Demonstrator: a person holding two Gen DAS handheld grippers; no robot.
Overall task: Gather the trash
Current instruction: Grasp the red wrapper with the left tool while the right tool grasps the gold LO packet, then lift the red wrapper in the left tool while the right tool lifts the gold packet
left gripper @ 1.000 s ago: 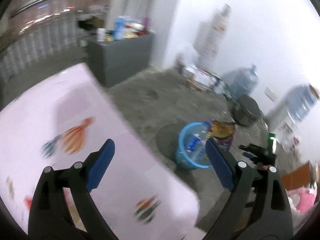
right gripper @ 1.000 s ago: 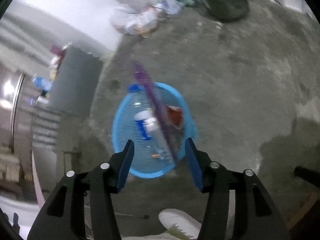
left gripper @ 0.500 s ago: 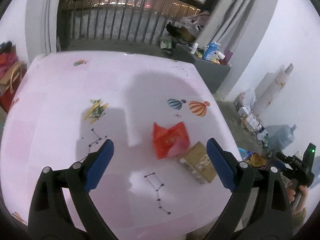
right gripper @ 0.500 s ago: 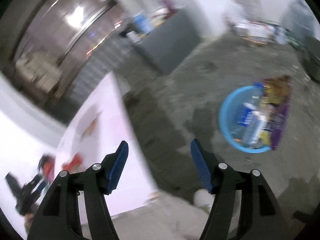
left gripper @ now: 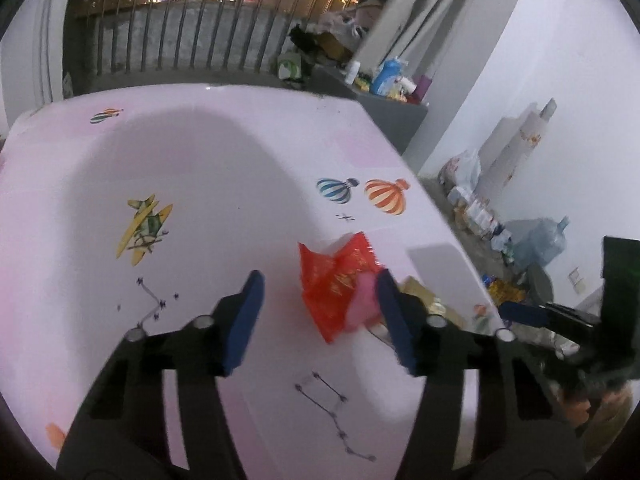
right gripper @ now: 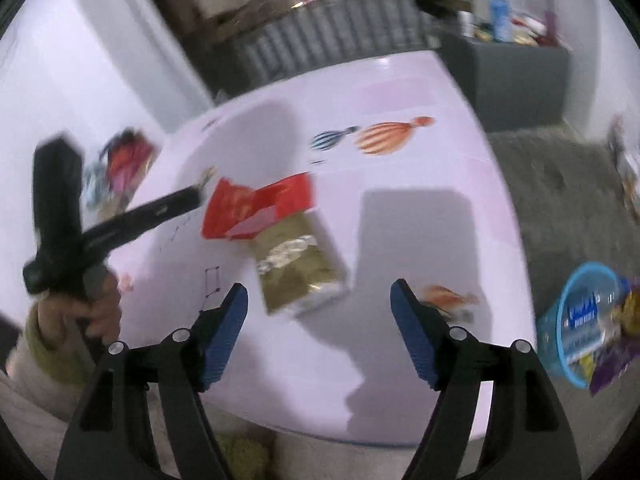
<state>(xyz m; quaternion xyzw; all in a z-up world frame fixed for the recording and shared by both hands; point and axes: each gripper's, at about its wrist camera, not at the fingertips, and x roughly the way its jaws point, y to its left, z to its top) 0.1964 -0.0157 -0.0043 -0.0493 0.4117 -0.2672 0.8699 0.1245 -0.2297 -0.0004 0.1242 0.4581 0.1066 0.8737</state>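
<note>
Your left hand-held gripper [left gripper: 318, 312] is closing over the pink counter [left gripper: 200, 184], red wrapper [left gripper: 336, 280] between its blue pads, not pinched yet. Your right hand-held gripper [right gripper: 320, 332] is opening, nothing between the pads, above the gold packet [right gripper: 300, 268]. The blue basket [right gripper: 576, 320] of trash sits on the floor beside the counter.

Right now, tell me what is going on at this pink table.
A person with a gripper in each hand is clearing trash. A red wrapper and a gold snack packet lie touching on the table. The left gripper is closing near the red wrapper, not gripping it. The right gripper is opening, empty, above the gold packet. A blue basket on the floor holds trash.
</note>
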